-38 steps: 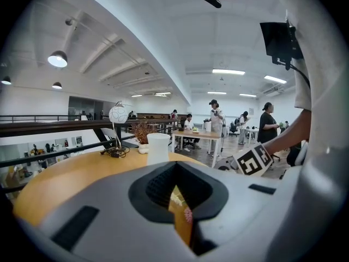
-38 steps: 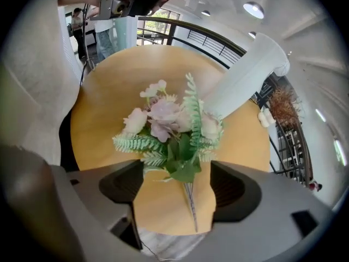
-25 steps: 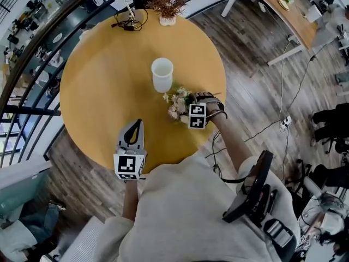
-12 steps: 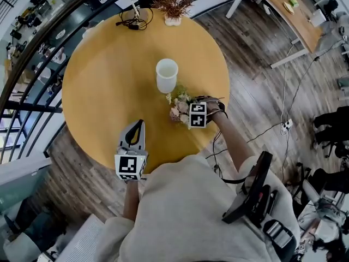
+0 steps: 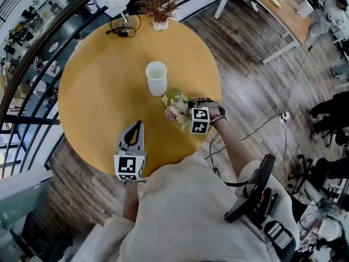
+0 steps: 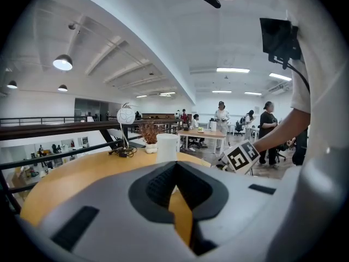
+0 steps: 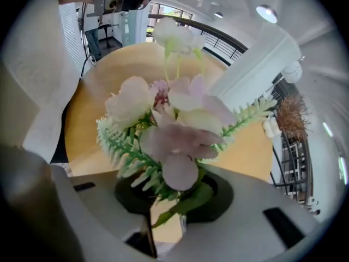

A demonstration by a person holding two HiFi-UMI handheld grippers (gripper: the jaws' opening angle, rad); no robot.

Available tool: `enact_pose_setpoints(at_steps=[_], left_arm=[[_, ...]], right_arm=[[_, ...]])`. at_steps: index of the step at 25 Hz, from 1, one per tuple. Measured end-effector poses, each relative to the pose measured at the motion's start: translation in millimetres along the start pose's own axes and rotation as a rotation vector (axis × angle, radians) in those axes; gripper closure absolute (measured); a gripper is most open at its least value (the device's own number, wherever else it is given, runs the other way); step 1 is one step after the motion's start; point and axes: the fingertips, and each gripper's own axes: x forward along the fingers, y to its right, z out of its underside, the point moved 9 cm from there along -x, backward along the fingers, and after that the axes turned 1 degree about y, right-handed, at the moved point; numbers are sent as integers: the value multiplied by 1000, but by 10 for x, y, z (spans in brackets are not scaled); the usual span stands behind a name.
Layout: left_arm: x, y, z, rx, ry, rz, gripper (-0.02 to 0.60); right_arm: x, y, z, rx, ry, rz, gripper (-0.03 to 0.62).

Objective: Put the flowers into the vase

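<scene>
My left tool [image 5: 138,125] hovers over the tabletop [image 5: 98,91] with its jaws together and nothing between them. My right tool [image 7: 165,225] has just been closing and pinches the flowers [image 5: 175,107] by their green stems. Only its own view shows that grip. The head view places them just beside the white vase [image 5: 156,78].

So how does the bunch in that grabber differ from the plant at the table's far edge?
The flowers are pale pink and cream with green fern leaves; the dried plant is brown. The flowers are gripped by the stems in the right gripper, whose jaws have just been closing on them; the dried plant stands in a white pot. Both are small bunches.
</scene>
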Motion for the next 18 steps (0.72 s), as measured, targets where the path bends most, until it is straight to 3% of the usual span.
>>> enact_pose_setpoints(at_steps=[6, 9, 12, 18], left_arm=[[96, 72, -82, 25, 31, 61, 575], [135, 149, -120, 38, 41, 92, 575], [153, 223, -162, 50, 52, 115, 575], [132, 279, -231, 65, 70, 127, 575]], right_arm=[[-252, -79, 148, 19, -38, 83, 471], [-459, -67, 206, 113, 15, 136, 471], [-818, 37, 253, 332, 174, 208, 471], [-1549, 336, 406, 811, 621, 322, 471]])
